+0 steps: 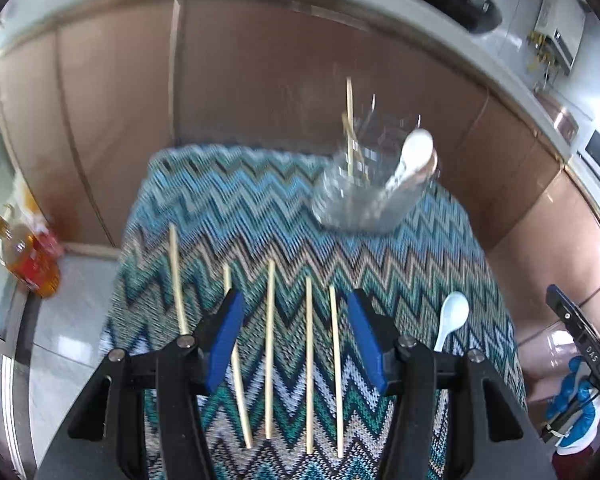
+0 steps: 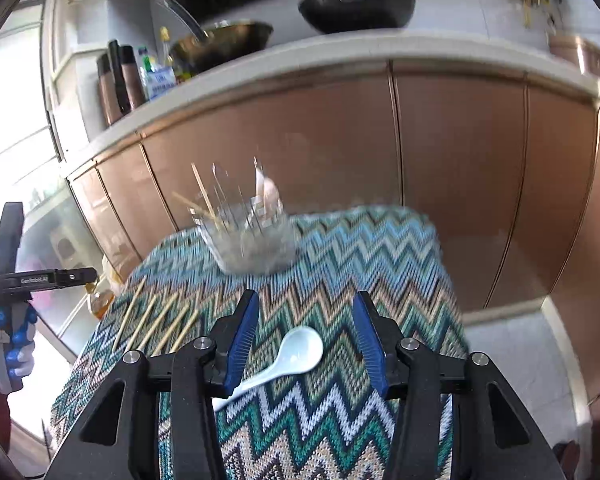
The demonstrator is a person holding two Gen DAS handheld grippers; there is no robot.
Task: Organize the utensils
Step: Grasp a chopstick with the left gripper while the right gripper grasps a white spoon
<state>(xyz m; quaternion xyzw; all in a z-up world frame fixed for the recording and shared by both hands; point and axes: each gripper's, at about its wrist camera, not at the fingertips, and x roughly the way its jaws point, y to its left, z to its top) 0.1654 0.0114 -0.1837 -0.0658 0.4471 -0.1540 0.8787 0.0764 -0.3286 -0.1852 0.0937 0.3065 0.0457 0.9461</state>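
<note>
Five pale wooden chopsticks (image 1: pixel 269 350) lay side by side on the zigzag-knit blue, teal and tan cloth of the tabletop (image 1: pixel 420 248). Three lay in the gap of the left gripper (image 1: pixel 296 340), one ran under the left pad, one lay outside it to the left. Jaws stood apart, blue pads clamped on nothing, above the sticks.

White ceramic soup spoon (image 2: pixel 296 354) lay on the same cloth, bowl up. Bowl sat in the gap of the right gripper (image 2: pixel 306 338), nearer the left pad; handle passed beneath that pad toward the camera. Jaws apart, touching nothing, as far as could be told.

Farther back on the cloth stood a clear glass holder (image 1: pixel 364 196), blurred, with chopsticks and another white spoon (image 1: pixel 414 152) leaning in it.

Beyond the tabletop ran copper-brown cabinet fronts (image 2: pixel 460 168) under a pale kitchen counter with a dark wok (image 2: pixel 356 4). Bottle of amber oil (image 1: pixel 28 260) stood on the floor to the left.
</note>
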